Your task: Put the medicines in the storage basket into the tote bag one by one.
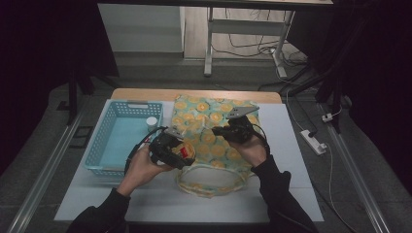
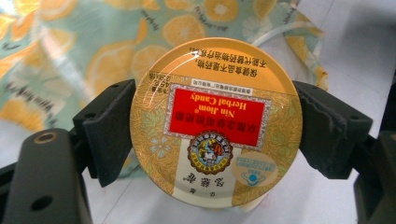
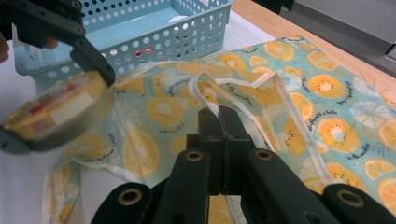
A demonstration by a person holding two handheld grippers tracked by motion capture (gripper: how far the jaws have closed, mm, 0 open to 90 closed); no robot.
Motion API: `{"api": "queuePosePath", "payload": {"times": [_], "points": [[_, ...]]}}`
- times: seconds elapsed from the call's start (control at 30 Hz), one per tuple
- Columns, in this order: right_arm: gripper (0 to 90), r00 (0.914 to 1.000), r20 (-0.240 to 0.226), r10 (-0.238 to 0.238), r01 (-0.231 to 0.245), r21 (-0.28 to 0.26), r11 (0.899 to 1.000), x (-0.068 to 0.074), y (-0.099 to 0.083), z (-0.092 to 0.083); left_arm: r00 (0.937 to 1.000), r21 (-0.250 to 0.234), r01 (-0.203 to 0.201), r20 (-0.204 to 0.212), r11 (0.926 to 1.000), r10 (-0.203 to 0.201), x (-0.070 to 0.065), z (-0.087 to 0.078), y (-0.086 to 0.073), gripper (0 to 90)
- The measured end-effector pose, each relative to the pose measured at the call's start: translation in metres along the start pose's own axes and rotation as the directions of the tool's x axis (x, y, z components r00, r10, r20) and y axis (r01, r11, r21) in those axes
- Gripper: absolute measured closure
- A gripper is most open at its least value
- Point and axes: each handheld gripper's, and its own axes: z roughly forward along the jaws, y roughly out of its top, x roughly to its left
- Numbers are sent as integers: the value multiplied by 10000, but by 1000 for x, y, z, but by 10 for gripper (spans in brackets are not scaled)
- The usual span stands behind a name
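A round yellow candy tin (image 2: pixel 215 93) with a red label sits between the pads of my left gripper (image 2: pixel 215 135), which is shut on its sides. In the high view that gripper (image 1: pixel 182 150) holds the tin (image 1: pixel 187 151) over the near left part of a citrus-print cloth bag (image 1: pixel 214 109). My right gripper (image 3: pixel 218 114) is shut on a white-trimmed edge of the bag (image 3: pixel 299 107) and lifts it into a ridge. From above, the right gripper (image 1: pixel 221 131) is over the bag's middle. The left gripper's jaw and the tin (image 3: pixel 56 112) show at the left of the right gripper view.
A light blue perforated basket (image 1: pixel 104 145) stands left of the bag, with a small white-capped container (image 1: pixel 151 121) in its far right corner. The bag's looped handle (image 1: pixel 209 187) lies toward the near table edge. A power strip (image 1: pixel 313 141) lies on the floor at right.
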Motion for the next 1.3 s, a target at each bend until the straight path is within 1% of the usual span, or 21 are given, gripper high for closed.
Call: {"api": "queuePosePath", "payload": {"times": [0.17,0.4,0.47,0.67,0.83,0.97,1.07,1.17,1.3], "points": [[900,10000,40,6,-6,9,10000,-2,-1,1,9997,204,-199,138,9996,196,-5,14,8,201],[900,10000,48,83,-83,-24,10000,-4,-2,0,9994,281,-206,281,9994,198,-5,33,18,201],[900,10000,53,78,-78,-11,10000,-3,-2,0,9993,306,-265,279,9992,256,-5,38,22,200],[900,9999,64,99,-99,-46,9999,-4,-1,0,9993,295,-222,317,9993,213,-2,53,30,200],[900,9999,84,136,-135,-128,9998,-4,-1,-1,9995,241,-194,236,9995,188,3,64,35,200],[900,9999,51,87,-86,-184,9998,-4,-1,-1,9999,164,-62,162,9998,59,7,73,38,200],[900,10000,51,85,-84,-153,9998,-4,-1,-1,10000,35,66,40,10000,-67,12,78,39,200],[900,10000,44,81,-81,-107,9999,-4,-2,1,9999,-11,161,-56,9999,-161,17,83,40,200],[900,10000,45,51,-51,-7,10000,-3,-3,3,9992,-57,273,-287,9996,-274,24,88,41,199]]}}
